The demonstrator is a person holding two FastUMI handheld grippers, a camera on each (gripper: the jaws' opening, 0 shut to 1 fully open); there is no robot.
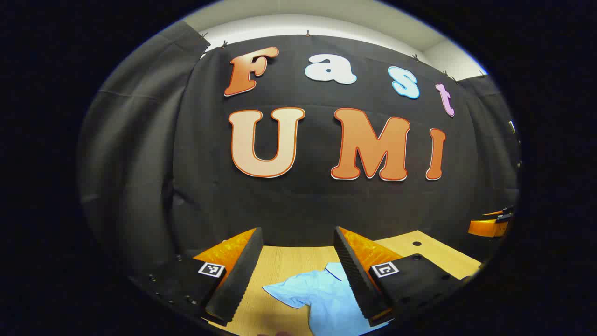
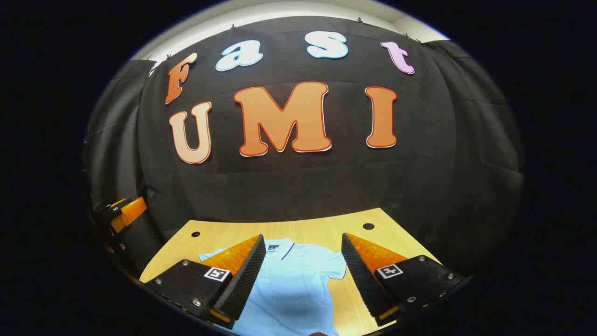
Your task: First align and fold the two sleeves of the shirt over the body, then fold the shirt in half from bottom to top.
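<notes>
Black cloth wall (image 2: 298,186) takes the whole upper and middle of both views, hanging behind the far edge of the wooden table (image 2: 322,229). The table runs across the bottom of the frame, pale wood, with dark round holes near its far corners.

On it lies the light blue shirt (image 2: 298,280), flat, collar toward the wall. In my right gripper view it sits bottom centre, its short sleeves spread out to either side. In my left gripper view it lies at bottom centre, one sleeve pointing left, the body running under the right-hand finger.

My left gripper (image 1: 298,275) hangs above the shirt, fingers spread wide, nothing between them but table and cloth below. My right gripper (image 2: 303,275) is the same: fingers wide apart, holding nothing, the shirt's chest and collar showing in the gap.

At the left edge of my right gripper view, the left gripper shows small, against the wall.
</notes>
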